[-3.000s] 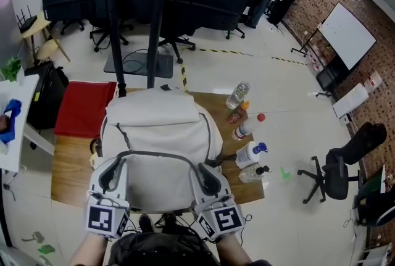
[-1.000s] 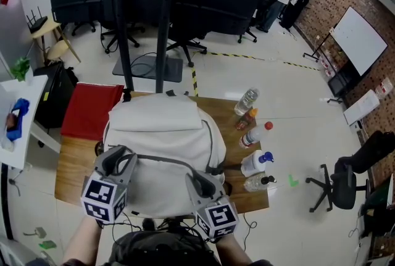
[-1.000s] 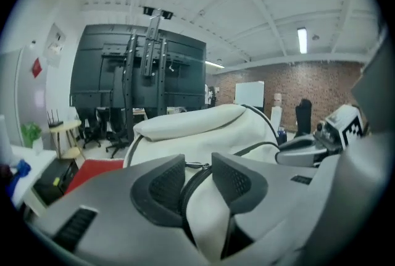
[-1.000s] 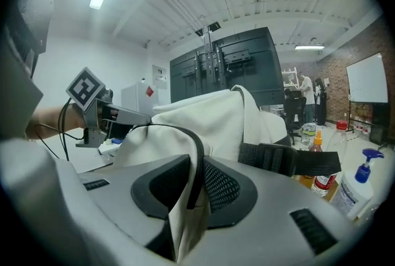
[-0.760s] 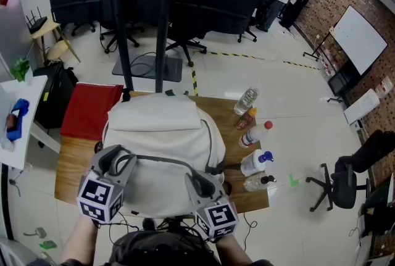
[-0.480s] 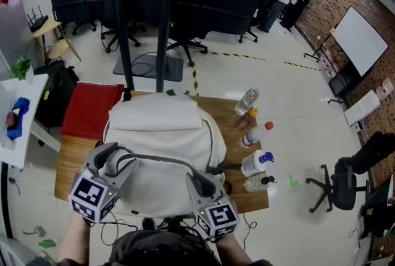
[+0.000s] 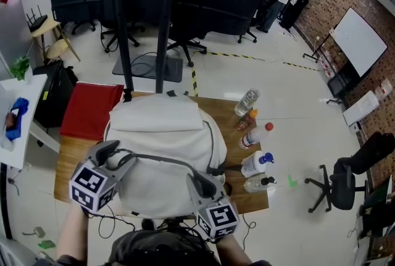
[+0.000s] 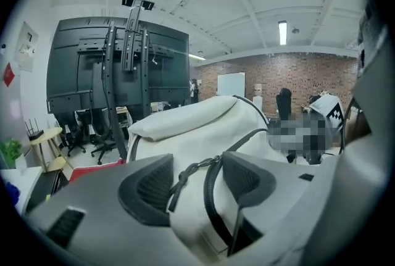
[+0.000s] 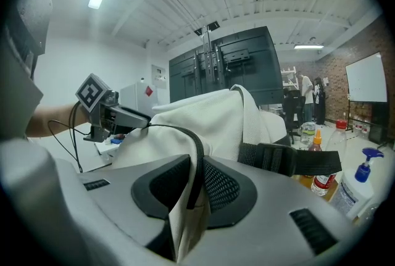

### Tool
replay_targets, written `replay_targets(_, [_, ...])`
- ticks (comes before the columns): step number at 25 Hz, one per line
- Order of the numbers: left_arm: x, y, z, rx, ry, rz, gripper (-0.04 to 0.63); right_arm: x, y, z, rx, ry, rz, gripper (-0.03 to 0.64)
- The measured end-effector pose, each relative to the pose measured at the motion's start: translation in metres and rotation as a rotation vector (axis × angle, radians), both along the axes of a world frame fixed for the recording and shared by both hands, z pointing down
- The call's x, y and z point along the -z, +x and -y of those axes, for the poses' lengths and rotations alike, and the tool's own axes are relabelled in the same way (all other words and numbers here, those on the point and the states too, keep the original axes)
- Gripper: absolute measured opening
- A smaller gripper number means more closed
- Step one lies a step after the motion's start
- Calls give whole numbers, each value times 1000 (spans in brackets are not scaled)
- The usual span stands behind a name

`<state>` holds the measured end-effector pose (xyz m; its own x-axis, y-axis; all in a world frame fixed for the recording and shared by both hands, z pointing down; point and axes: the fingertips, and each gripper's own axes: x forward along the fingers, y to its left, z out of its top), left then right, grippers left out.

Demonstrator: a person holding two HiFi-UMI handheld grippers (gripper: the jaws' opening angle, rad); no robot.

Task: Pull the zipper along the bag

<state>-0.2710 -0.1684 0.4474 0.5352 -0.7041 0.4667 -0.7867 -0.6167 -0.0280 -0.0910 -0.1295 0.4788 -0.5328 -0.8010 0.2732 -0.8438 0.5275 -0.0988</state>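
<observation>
Now left gripper [image 8: 196,181] jaws just opened, zipper pull [image 8: 179,183] between; right gripper [image 9: 192,187] clamps bag [image 9: 222,116].

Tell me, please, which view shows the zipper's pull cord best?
Left gripper view: the pull cord hangs large between the left gripper's just-opened jaws. Head view: too small to make out. Right gripper view: only zipper track.

Left gripper [image 7: 114,157]: 1 unit, tilted slightly down, jaws wide, just opened; zipper pull [image 8: 185,173] lies loose between them, unpinched. Right gripper [image 7: 200,181]: 1 unit, near level, jaws clamped on bag edge [image 9: 196,163].
</observation>
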Motion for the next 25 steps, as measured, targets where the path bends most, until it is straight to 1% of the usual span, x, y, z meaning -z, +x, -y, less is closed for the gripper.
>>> replay_targets(2, [0, 1, -2, -14, -7, 10, 280, 2, -2, 1, 0, 4, 5, 77])
replay_targets(6, [3, 3, -5, -47, 10, 46, 235, 3, -2, 3, -3, 0, 2, 77])
replay_targets(10, [-1, 3, -14, -82, 4, 103, 184, 6, -5, 5, -2, 4, 11, 77])
replay_targets(12, [-2, 2, -16, -89, -1, 112, 170, 6, -6, 5, -5, 3, 12, 77])
replay_targets(14, [-2, 0, -17, -86, -16, 91, 155, 6, -4, 5, -8, 8, 12, 77])
replay_targets(18, [2, -1, -20, -74, -67, 22, 98, 6, -3, 6, -8, 16, 8, 77])
replay_targets(25, [9, -1, -27, -73, -91, -17, 86, 6, -3, 4, -10, 8, 19, 77])
